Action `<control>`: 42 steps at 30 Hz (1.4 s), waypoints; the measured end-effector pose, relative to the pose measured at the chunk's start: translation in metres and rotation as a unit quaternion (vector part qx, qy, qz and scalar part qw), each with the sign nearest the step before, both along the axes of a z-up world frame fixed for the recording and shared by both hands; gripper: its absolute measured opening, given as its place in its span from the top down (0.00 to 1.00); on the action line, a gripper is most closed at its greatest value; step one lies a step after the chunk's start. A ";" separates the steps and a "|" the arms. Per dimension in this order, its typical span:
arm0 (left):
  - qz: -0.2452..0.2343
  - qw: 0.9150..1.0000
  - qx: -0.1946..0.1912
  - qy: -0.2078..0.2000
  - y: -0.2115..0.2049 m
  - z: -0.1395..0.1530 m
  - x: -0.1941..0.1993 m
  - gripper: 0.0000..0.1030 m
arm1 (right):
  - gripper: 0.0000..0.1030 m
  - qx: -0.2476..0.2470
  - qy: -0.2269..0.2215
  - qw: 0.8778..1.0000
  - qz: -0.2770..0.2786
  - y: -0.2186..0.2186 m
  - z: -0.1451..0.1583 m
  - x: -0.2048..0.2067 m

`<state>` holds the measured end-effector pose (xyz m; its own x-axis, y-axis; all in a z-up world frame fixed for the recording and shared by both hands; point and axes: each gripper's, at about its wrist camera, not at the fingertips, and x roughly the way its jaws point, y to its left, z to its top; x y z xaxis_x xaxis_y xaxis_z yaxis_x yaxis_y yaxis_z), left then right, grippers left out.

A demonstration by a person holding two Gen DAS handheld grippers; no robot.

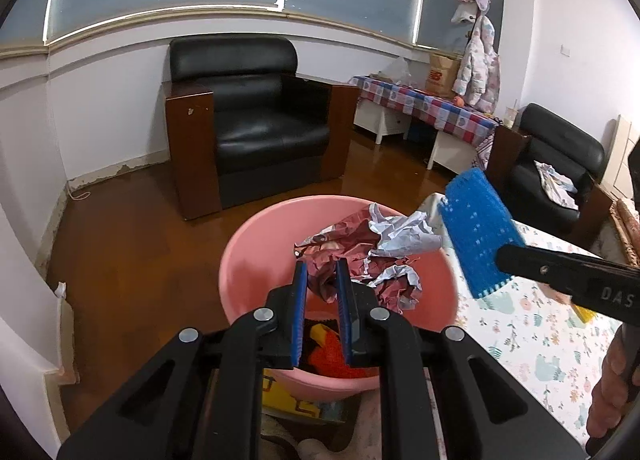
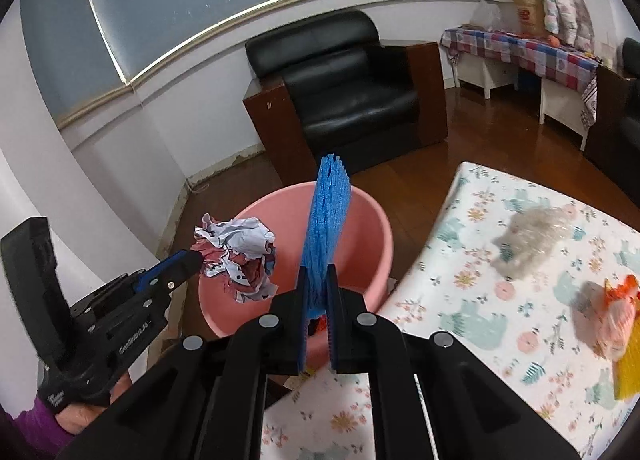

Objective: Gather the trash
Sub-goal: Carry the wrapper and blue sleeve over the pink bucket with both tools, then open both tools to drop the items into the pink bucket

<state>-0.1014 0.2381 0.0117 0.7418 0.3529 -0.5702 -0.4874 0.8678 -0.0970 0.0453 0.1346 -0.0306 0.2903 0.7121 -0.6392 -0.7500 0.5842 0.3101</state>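
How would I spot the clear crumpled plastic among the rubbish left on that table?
Find the floral tablecloth beside the pink basin. The clear plastic wad lies alone near its far edge. Its neighbours, the orange net bag and yellow piece, are brightly coloured.

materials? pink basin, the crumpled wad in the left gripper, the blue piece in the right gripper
Pink basin: looks like moulded plastic, smooth, slight sheen.
Crumpled wad in the left gripper: printed paper, sharp creases, white and dark red faces.
Blue piece in the right gripper: probably foam or soft plastic mesh, matte, with rows of small holes.
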 end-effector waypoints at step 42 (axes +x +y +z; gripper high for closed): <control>0.020 0.998 -0.044 0.030 0.030 -0.028 0.006 0.67 | 0.63 -0.026 0.034 0.999 -0.029 0.022 -0.040 0.017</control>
<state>-0.0954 0.2680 -0.0163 0.6910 0.3280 -0.6442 -0.5293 0.8364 -0.1420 0.0628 0.1567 -0.0705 0.2845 0.6600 -0.6953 -0.6925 0.6430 0.3270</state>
